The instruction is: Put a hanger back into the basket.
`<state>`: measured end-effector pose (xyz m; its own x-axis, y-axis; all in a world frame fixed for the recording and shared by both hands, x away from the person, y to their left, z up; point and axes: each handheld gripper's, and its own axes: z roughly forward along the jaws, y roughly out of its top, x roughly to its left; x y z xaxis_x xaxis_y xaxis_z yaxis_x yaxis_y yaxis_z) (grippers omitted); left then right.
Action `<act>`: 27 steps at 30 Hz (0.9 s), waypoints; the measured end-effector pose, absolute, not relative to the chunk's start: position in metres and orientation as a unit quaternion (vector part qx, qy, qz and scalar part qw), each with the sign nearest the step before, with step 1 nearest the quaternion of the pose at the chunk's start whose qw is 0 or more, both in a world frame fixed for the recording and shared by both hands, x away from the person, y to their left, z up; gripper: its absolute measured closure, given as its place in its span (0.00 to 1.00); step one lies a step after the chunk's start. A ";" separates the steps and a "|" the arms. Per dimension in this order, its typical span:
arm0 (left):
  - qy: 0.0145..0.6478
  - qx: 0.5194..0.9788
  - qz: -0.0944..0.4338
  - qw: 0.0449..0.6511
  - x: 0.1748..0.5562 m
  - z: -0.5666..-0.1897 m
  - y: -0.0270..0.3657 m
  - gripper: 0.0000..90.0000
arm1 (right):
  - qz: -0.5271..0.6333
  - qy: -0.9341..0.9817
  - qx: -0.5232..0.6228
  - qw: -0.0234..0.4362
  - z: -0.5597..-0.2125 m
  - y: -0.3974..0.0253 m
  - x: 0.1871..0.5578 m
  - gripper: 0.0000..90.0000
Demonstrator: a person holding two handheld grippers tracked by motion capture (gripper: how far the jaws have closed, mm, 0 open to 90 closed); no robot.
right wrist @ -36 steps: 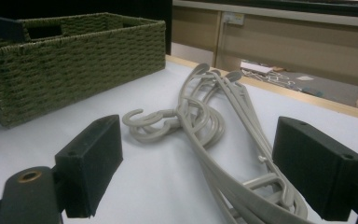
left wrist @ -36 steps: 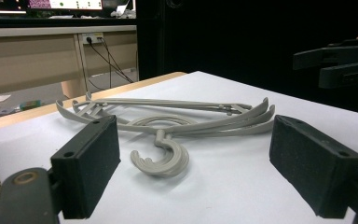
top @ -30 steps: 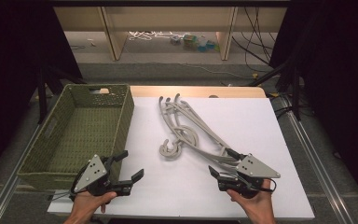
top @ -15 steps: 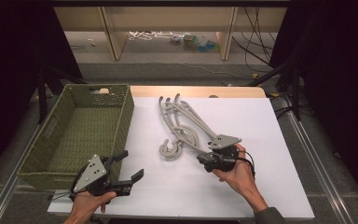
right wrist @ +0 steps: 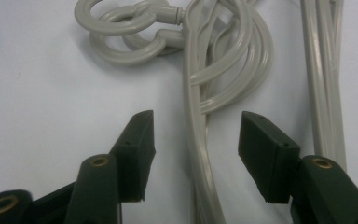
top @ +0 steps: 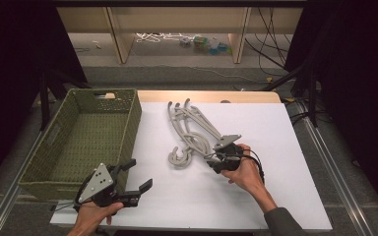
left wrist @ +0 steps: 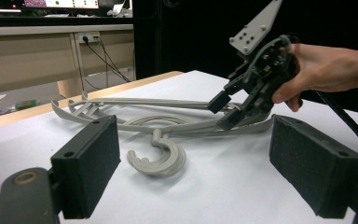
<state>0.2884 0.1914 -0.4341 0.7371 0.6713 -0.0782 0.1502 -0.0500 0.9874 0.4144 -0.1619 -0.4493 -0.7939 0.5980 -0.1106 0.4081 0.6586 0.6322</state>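
- Right now the right tool (top: 215,158) sits low over the pile of grey plastic clothes hangers (top: 194,132) on the white worktop (top: 275,196); its jaws stand apart, one on each side of a hanger arm (right wrist: 196,140), with nothing clamped yet
- Seen in the right gripper view, that arm runs straight up between the two jaws, so the hanger's long axis lies along the tool's own line of sight; the hooks (right wrist: 126,32) curl just beyond, up and to the left
- From the high view, the hangers lie slantwise on the worktop, shoulder ends toward the far edge and hooks (top: 179,158) toward the person; the pile rests between the green woven basket (top: 44,167) and the right hand (top: 246,172)
- Meanwhile the left tool (top: 135,183) hangs near the worktop's near edge, just beside the basket's near corner; its jaws are wide apart and hold nothing
- Its own view looks across the worktop at the hooks (left wrist: 158,158) and the right tool (left wrist: 230,109) beyond them
- Clearly the right hand is the nearer one; the coming move, as I judge it, is to close on the straddled arm, and since several arms are stacked close together the grip may catch more than one hanger
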 end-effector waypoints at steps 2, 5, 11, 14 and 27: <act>0.287 0.693 0.210 0.627 0.290 -0.435 0.191 0.18 | 0.303 0.896 0.286 0.155 -0.451 -0.160 0.416 0.55; 0.291 0.699 0.212 0.618 0.288 -0.434 0.191 0.18 | 0.287 0.906 0.277 0.143 -0.456 -0.158 0.424 0.61; 0.285 0.702 0.213 0.616 0.289 -0.434 0.191 0.18 | 0.278 0.912 0.271 0.134 -0.461 -0.157 0.430 0.71; 0.285 0.705 0.213 0.614 0.289 -0.434 0.190 0.18 | 0.276 0.915 0.264 0.130 -0.463 -0.155 0.432 0.79; 0.287 0.704 0.213 0.614 0.289 -0.434 0.191 0.18 | 0.257 0.930 0.220 0.142 -0.457 -0.156 0.434 0.90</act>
